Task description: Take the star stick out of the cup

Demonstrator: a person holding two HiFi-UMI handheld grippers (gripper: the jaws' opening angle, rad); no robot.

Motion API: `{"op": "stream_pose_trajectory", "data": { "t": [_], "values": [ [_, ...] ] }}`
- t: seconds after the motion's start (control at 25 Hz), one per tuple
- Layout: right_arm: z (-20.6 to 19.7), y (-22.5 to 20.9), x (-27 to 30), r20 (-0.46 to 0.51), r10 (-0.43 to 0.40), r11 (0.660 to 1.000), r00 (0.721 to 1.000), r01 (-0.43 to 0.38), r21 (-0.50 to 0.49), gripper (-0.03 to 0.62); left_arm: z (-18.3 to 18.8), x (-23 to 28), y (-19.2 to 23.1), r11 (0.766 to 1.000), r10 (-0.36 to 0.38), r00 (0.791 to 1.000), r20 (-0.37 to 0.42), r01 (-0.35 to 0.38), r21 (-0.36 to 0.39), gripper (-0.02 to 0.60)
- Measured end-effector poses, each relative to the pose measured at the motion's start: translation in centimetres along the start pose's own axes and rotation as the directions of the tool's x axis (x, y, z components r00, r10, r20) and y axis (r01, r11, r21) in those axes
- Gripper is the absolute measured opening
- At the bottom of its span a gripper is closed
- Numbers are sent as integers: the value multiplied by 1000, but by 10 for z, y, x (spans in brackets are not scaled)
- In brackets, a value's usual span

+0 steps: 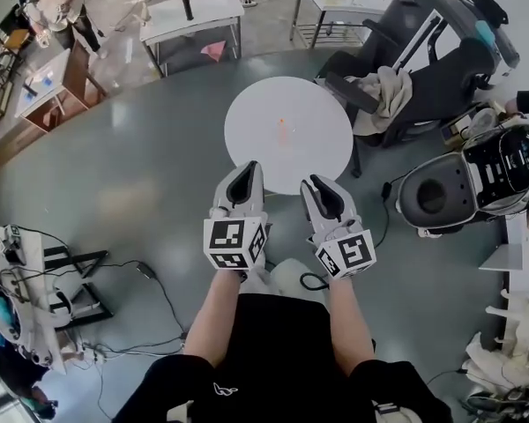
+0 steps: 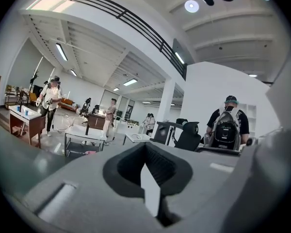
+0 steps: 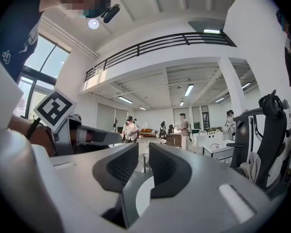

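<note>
Near the table (image 1: 247, 122), right claw (image 1: 323, 183) gapes empty.

Clear approach over round table (image 1: 247, 113) near edge; only cup (image 1: 282, 131) mid-top; chair (image 1: 423, 77) crowding right side; open floor (image 1: 141, 166) left.

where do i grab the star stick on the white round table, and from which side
Grip the orange upper end of the star stick, where it stands above the cup on the round table. It looks upright, so come level from the near side with the open right tool, then lift straight up. Detail is too small to tell.
</note>
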State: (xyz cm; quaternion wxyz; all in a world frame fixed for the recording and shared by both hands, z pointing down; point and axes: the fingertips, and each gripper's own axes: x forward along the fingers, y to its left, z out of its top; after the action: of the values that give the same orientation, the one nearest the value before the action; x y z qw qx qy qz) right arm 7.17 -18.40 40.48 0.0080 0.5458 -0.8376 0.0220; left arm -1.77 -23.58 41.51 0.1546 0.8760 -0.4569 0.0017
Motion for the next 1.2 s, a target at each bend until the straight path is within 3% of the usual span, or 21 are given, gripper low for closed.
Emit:
{"op": "stream_pose_trajectory", "data": {
  "t": [0.28,0.84,1.2],
  "values": [
    [-18,-16,30,-37,13,1000,999,-14,-13,113,-8,10,17,999,26,999,-35,-27,-17,2],
    [-130,-90,127,-198,70,995,978,-82,-54,117,-53,50,39,993,111,983,-144,-115,-23,2],
    [-177,-104,170,-271,87,986,959,-122,-114,102,-81,65,55,987,144,970,-198,-155,-42,2]
  ]
}}
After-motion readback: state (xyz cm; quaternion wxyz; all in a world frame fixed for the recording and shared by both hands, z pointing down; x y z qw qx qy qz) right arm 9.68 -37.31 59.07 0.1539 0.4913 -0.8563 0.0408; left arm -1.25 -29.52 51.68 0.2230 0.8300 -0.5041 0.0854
